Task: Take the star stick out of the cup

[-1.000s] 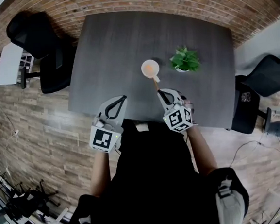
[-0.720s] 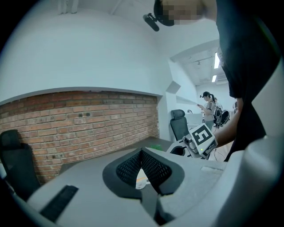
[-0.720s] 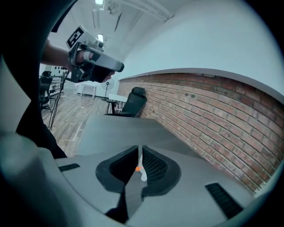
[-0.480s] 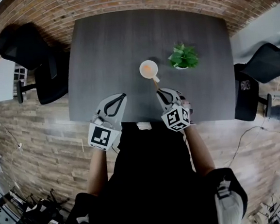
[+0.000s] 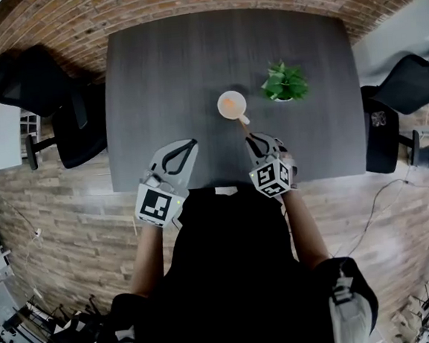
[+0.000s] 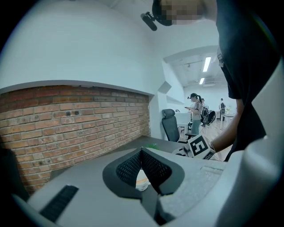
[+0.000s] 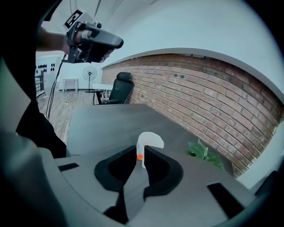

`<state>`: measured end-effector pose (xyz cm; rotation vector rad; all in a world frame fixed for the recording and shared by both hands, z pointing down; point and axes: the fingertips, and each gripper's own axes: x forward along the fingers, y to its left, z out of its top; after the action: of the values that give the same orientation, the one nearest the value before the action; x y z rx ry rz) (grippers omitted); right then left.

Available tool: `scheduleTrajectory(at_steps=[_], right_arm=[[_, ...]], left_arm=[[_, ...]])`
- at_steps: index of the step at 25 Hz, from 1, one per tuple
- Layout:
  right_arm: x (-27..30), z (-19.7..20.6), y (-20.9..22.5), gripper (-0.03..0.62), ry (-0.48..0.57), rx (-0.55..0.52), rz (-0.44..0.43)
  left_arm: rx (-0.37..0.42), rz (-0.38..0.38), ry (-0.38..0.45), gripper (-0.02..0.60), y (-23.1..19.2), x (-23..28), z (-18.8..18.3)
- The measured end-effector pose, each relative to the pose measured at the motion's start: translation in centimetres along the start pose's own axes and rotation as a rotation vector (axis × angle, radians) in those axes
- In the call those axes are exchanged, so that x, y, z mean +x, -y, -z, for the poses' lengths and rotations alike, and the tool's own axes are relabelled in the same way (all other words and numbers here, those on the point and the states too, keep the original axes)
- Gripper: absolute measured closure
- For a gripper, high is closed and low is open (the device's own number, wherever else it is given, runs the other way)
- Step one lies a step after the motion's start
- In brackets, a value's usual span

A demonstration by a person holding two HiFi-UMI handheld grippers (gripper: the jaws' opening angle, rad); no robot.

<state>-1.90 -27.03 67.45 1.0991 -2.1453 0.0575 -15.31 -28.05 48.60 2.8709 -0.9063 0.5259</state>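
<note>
So far only the grab looks done: the right gripper is closed on the near end of the star stick, still leaning in the cup; the left gripper hangs closed, empty.

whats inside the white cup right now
An orange shape shows inside the cup, and the stick leans out over its rim to the right gripper. The cup's bottom is hidden.
</note>
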Motion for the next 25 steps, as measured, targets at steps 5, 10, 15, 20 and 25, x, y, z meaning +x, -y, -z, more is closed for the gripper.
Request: scheduleTrajectory(at_steps=[5,10,15,20,25], right_arm=[[0.6,0.5,0.1,0.540,-0.023,0.033,0.027],[1.4,0.5,0.2,0.548,-0.039,0.032,0.052],[1.9,0.8,0.2,0.546,-0.047,0.028,0.049],[2.1,1.3,0.4,0.555,-0.067,0.027,0.057],[2.1,1.4,0.5,0.576,-0.065,0.017,0.057]], left_arm=[[0.003,0.014,0.009,0.580,-0.8,0.0,-0.2],[0.000,0.006,0.011,0.580,-1.5,-0.7,-0.2],[-0.009,-0.017,0.007,0.580,-1.6,-1.3,0.2],[-0.007,-0.032,0.008,0.580,-1.4,-1.8,0.2],[-0.009,-0.043,0.013,0.580,-1.1,-2.0,0.2]])
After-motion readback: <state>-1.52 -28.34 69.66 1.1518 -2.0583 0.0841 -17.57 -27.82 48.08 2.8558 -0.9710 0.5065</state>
